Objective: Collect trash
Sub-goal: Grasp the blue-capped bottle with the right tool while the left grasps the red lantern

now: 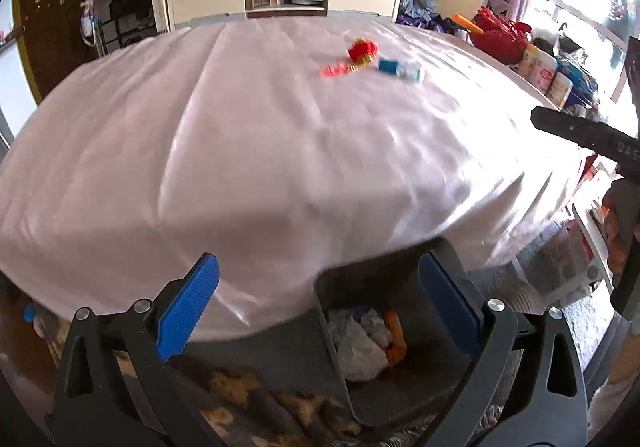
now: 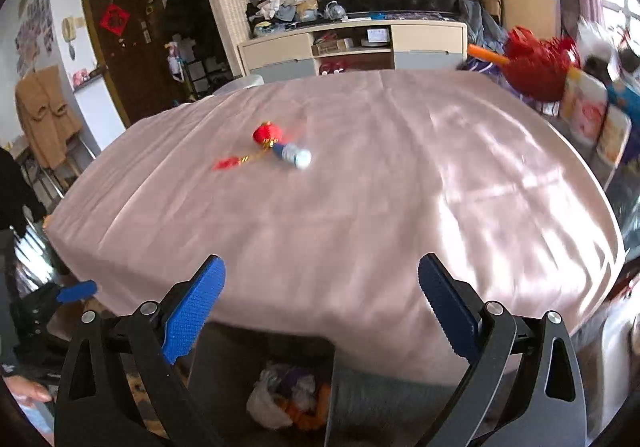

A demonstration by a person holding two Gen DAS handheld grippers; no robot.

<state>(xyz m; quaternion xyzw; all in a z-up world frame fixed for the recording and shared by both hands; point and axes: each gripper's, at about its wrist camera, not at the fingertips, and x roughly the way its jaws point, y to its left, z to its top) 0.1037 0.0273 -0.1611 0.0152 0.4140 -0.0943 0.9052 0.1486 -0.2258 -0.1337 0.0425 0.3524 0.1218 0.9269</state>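
A red lantern ornament (image 1: 362,50) with a tassel and a blue-and-white wrapper (image 1: 402,69) lie together on the pink-clothed table (image 1: 240,147), far from both grippers. In the right wrist view the ornament (image 2: 267,134) and wrapper (image 2: 294,156) lie left of centre. A dark trash bin (image 1: 372,343) holding crumpled plastic and orange scraps stands on the floor at the table's near edge; the right wrist view also shows the bin (image 2: 288,395). My left gripper (image 1: 320,307) is open and empty above the bin. My right gripper (image 2: 322,311) is open and empty over the table's near edge.
Red baskets and several canisters (image 1: 542,71) crowd the table's right side. A TV cabinet (image 2: 352,45) stands beyond the far edge. The right gripper's body (image 1: 580,135) shows at the right of the left wrist view. Patterned rug lies under the bin.
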